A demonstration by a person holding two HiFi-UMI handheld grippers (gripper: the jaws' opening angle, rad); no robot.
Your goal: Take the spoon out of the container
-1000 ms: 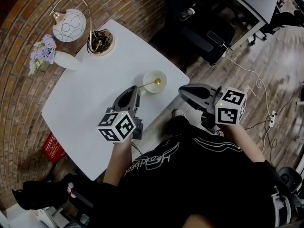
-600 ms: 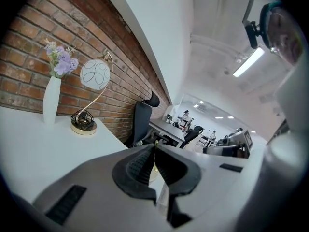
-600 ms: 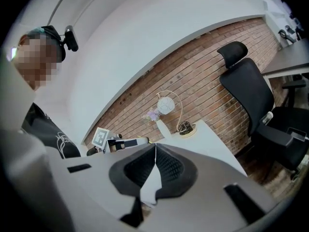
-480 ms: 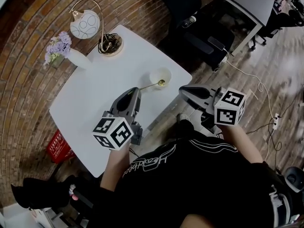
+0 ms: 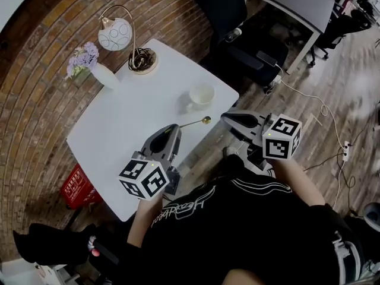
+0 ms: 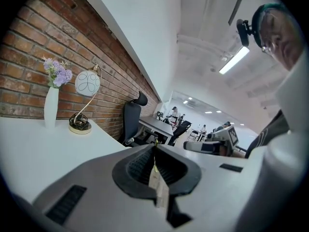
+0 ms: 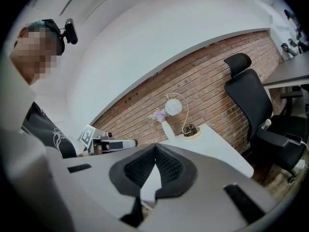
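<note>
The gold spoon [image 5: 196, 123] hangs level over the white table [image 5: 130, 117], its bowl pointing right, clear of the white cup-like container [image 5: 202, 94] behind it. My left gripper [image 5: 174, 127] is shut on the spoon's handle; in the left gripper view a thin gold strip [image 6: 155, 154] shows pinched between the jaws. My right gripper [image 5: 227, 117] hovers just off the table's near right edge, shut and empty; its jaws meet [image 7: 155, 148] with nothing between them. The container stands upright near the table's right corner.
A gold lamp [image 5: 116, 33] with a round shade and a white vase of purple flowers [image 5: 95, 70] stand at the table's far side. A black office chair [image 5: 237, 34] is beyond the table. A red crate [image 5: 77, 186] sits on the floor at left.
The spoon has come out of the container: its bowl was inside it, and now it is held nearer me, over bare table. My left gripper drew back with it.
</note>
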